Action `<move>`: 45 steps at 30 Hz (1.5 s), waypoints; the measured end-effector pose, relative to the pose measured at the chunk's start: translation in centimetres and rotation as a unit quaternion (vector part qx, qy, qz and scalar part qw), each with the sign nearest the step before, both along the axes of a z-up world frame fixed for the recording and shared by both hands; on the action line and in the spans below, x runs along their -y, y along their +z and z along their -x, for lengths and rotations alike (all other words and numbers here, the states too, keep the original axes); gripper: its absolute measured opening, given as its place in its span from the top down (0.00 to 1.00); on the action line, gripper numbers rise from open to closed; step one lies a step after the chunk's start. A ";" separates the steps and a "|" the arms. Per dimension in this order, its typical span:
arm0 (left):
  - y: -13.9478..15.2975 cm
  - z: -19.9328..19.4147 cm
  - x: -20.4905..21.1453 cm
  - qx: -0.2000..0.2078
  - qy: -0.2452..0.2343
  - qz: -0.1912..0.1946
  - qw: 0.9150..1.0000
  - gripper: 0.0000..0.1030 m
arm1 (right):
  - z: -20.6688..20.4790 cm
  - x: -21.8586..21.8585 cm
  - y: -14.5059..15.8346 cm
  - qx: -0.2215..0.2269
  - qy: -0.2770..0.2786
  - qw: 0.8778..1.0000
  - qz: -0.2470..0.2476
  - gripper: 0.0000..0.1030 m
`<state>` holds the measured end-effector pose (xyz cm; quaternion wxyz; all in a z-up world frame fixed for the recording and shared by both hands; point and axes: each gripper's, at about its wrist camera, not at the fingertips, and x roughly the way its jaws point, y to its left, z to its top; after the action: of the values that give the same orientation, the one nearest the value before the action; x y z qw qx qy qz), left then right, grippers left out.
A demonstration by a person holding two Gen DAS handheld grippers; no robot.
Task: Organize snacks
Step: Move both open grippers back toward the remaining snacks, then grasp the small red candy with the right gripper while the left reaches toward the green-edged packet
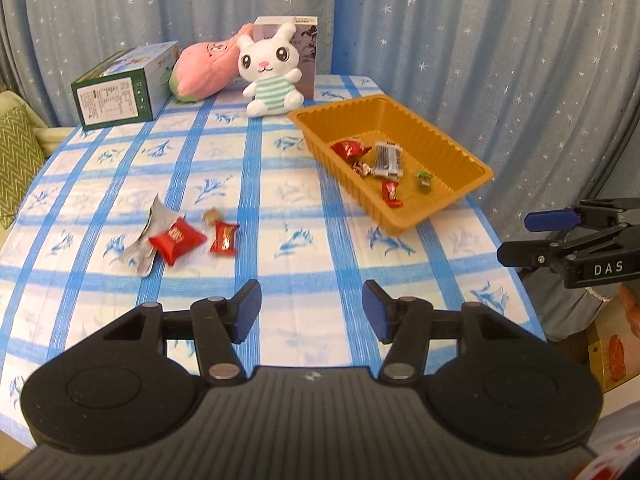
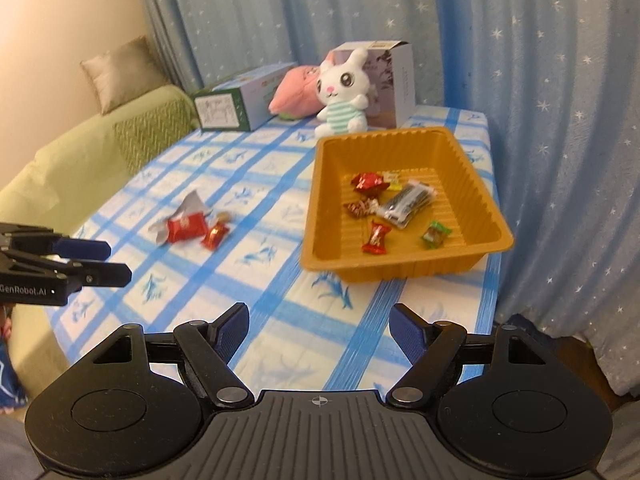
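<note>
An orange tray (image 1: pixel 452 128) (image 2: pixel 464 268) on the blue-checked table holds several wrapped snacks, among them a red candy (image 1: pixel 391 194) (image 2: pixel 376 238), a green candy (image 1: pixel 424 179) (image 2: pixel 435 234) and a grey packet (image 1: pixel 387 160) (image 2: pixel 406 204). Left of it on the cloth lie a red pillow pack (image 1: pixel 177 240) (image 2: pixel 185 229) on a silver wrapper (image 1: pixel 154 222), a red candy (image 1: pixel 224 237) (image 2: pixel 214 236) and a small gold candy (image 1: pixel 211 215). My left gripper (image 1: pixel 312 310) is open and empty above the near table edge. My right gripper (image 2: pixel 320 326) is open and empty, short of the tray.
A white bunny plush (image 1: pixel 272 68) (image 2: pixel 344 92), a pink plush (image 1: pixel 204 66), a green box (image 1: pixel 120 88) and a white box (image 1: pixel 308 40) stand at the table's far end. A green sofa (image 2: pixel 80 152) with a cushion is left. Blue curtains hang behind.
</note>
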<state>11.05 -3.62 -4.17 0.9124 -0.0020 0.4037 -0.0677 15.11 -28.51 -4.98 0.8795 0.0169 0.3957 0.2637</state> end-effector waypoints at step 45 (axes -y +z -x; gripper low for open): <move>-3.7 -1.2 -16.3 -0.036 0.089 -0.019 0.995 0.50 | -4.8 -18.0 -5.6 -0.045 0.032 0.998 0.008 0.26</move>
<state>12.30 12.64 -7.90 0.8993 -0.0227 0.4361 0.0215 19.92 -10.56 -10.60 0.8520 0.0089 0.4377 0.2872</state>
